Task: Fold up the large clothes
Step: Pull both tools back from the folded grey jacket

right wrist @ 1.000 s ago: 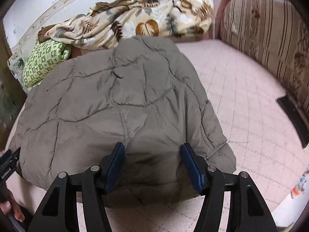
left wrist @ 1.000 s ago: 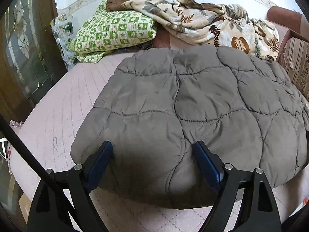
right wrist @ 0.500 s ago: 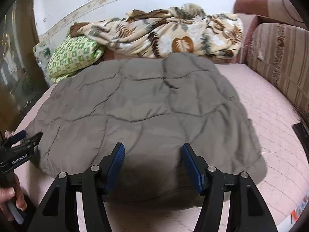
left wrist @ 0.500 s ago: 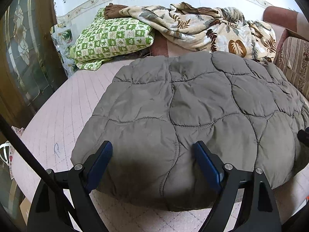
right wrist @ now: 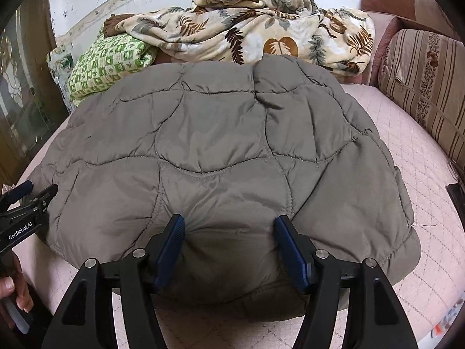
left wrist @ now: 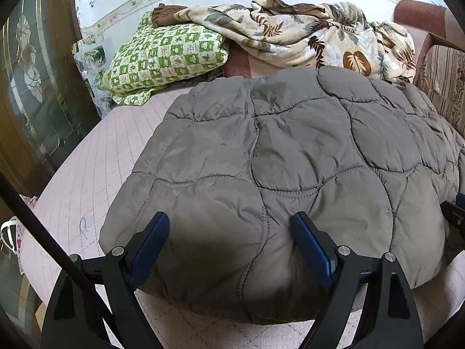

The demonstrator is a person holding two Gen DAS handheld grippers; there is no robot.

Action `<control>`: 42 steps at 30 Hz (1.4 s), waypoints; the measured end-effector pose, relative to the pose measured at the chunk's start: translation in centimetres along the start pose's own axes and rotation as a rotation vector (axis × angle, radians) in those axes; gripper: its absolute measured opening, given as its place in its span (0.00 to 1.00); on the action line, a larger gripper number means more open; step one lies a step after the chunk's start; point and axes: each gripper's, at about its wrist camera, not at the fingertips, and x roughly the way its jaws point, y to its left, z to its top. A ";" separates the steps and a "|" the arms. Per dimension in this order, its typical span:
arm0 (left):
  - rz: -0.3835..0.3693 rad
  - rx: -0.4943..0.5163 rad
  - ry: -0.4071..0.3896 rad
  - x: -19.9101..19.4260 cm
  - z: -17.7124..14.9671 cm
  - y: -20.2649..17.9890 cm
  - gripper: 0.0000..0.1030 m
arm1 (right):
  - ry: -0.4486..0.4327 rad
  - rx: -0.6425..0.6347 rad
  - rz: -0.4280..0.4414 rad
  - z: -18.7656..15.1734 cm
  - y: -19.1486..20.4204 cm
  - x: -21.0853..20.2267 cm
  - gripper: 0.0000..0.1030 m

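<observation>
Both of your grippers have drawn back and levelled since a second ago, so the grey quilted jacket now fills each view more squarely. It lies folded into a puffy, rounded slab on the pink grid-stitched mattress, its curved seams forming pillowy cells. Your left gripper has its blue ribbed pads spread wide at the near hem, holding nothing. Your right gripper is likewise spread and empty-handed. Behind the jacket sit a green checked pillow and a crumpled leaf-print blanket.
</observation>
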 end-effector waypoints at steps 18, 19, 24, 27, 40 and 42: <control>-0.138 0.000 -0.039 -1.5 -0.3 -2.0 0.84 | -0.103 -0.131 0.068 -0.8 5.0 -1.9 0.68; -0.140 -0.003 -0.019 -1.0 -0.4 -2.2 0.84 | -0.091 -0.142 0.051 -0.9 5.3 -1.5 0.68; -0.109 0.032 0.017 0.8 -0.6 -3.1 0.92 | -0.013 -0.129 0.038 -0.9 5.3 0.9 0.71; -0.114 0.024 0.026 1.5 -0.7 -3.2 0.94 | -0.003 -0.139 0.028 -1.0 5.4 1.4 0.72; -0.200 -0.064 -0.159 -7.9 -0.4 -0.2 0.94 | -0.176 -0.041 0.071 -1.0 4.5 -6.5 0.78; -0.219 -0.071 -0.168 -9.8 -0.9 0.3 0.96 | -0.194 -0.021 0.072 -1.3 4.4 -8.1 0.80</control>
